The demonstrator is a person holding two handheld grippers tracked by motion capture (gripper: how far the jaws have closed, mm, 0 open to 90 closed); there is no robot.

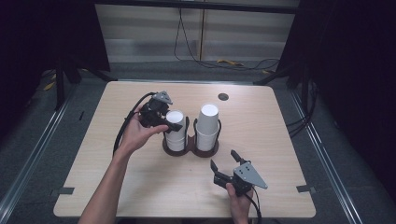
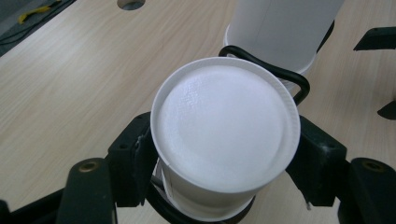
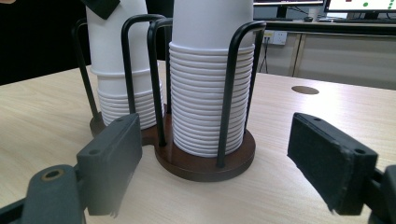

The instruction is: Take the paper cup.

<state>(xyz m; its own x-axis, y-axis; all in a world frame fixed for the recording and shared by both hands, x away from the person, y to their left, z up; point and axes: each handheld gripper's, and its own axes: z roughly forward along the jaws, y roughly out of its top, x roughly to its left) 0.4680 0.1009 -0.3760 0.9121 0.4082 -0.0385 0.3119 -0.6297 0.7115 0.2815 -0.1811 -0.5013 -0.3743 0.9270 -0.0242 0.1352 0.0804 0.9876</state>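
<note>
Standing beside the table: I describe from big things to small.
Table (image 1: pixel 116 186): pale wood grain, flat, rounded corners, a small round hole near the far edge.
Cup holder (image 3: pixel 205 163): two round dark brown bases joined, with thin black wire hoops around each stack.
Right stack (image 1: pixel 208 123): white paper cups upside down, many ribbed rims close together.
Left stack (image 1: pixel 175 130): same cups, shorter; the top cup (image 2: pixel 226 126) has a smooth, slightly dimpled bottom.
Left gripper (image 1: pixel 169 122): jaws closed narrow on the top cup, pads pressing both sides.
Right gripper (image 1: pixel 224 161): jaws wide, holding nothing, resting near the holder.
Advice: I think lifting straight up, with a soft squeeze, avoids crushing the thin paper or dragging a second cup.
</note>
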